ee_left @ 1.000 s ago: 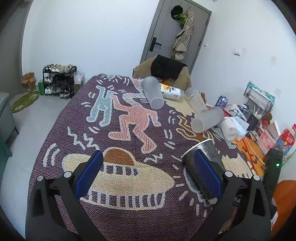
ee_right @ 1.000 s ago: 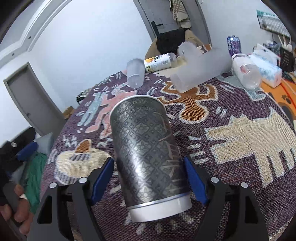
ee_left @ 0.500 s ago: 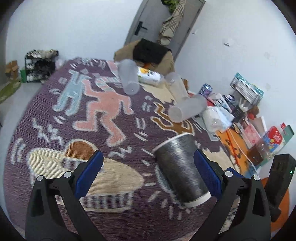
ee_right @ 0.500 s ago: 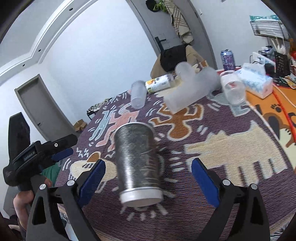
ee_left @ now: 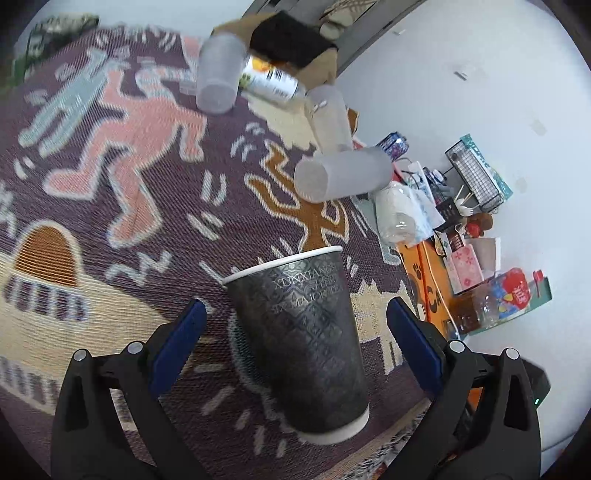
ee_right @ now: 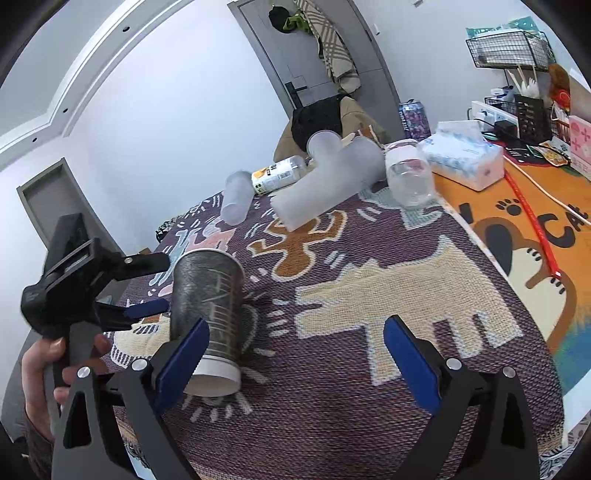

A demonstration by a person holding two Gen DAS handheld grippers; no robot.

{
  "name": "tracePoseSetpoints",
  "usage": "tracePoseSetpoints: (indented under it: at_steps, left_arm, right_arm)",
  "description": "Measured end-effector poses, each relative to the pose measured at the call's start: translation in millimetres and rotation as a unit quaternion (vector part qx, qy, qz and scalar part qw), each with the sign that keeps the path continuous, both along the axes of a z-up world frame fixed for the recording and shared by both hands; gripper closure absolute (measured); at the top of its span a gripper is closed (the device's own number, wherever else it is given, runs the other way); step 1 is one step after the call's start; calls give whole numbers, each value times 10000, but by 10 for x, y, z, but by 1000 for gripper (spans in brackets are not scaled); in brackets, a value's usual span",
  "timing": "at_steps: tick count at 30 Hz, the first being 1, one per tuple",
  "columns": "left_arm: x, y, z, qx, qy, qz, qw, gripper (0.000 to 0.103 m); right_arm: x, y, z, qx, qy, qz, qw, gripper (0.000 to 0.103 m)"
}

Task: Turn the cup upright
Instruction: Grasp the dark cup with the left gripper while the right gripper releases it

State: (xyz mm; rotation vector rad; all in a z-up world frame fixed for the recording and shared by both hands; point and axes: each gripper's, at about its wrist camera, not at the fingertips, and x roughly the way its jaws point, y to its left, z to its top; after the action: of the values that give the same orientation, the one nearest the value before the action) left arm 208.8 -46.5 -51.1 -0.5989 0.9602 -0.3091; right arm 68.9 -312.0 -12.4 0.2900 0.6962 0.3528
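From the right wrist view, my right gripper's left finger (ee_right: 183,363) covers the lower left of the dark cup (ee_right: 207,295), so I cannot see that part of its base. My left gripper (ee_right: 147,284) is partly hidden behind the cup there. In the left wrist view the far end of the surface (ee_left: 74,74) is smeared by blur, and the shoe rack (ee_left: 55,26) is cut by the frame edge. The cup's embossed lettering is only partly readable to me. Items along the wall (ee_left: 476,229) are too small to name.
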Motion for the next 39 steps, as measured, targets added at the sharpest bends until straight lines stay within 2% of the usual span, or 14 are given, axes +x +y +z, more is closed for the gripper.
tracePoseSetpoints:
  at_steps: [9,20,21,22,25,29,34,38,39]
  left_arm:
    - [285,-120,-309,-197,626,-58,9978,6]
    - [425,-185,-352,-135,759,-62,9970,7]
    - [427,-192,-347,-109,759,-64,9970,8]
    - [431,-195,-345,-97,760,-87,9970,17]
    - [426,-195,-334,-130,759,-162,9969,20]
    - [324,-166,-201,-24,510,-183,9985,20]
    - [145,-159,82,248,-8,-217,9995,21]
    - [-42,-201,349,706,-577,-212,9956,22]
    - [-106,-231,433,960,-782,-187,9921,22]
  right_arm:
    - [-31,-64,-75,-234,-85,29,9997,7]
    - [-44,-160,-134,-182,-9,-75,9998,7]
    - [-49,-157,-130,-187,-13,-79,9998,7]
    - [-57,-156,-125,-193,-17,-83,9998,7]
    - [-86,-156,-109,-200,-20,-101,9997,7]
    - [-146,-164,-61,-232,-70,-153,9996,7]
    - [-197,-156,9,-239,-151,-200,9994,7]
    - [-246,-118,66,-276,-238,-184,9992,7]
    - [-251,-118,71,-282,-246,-189,9991,7]
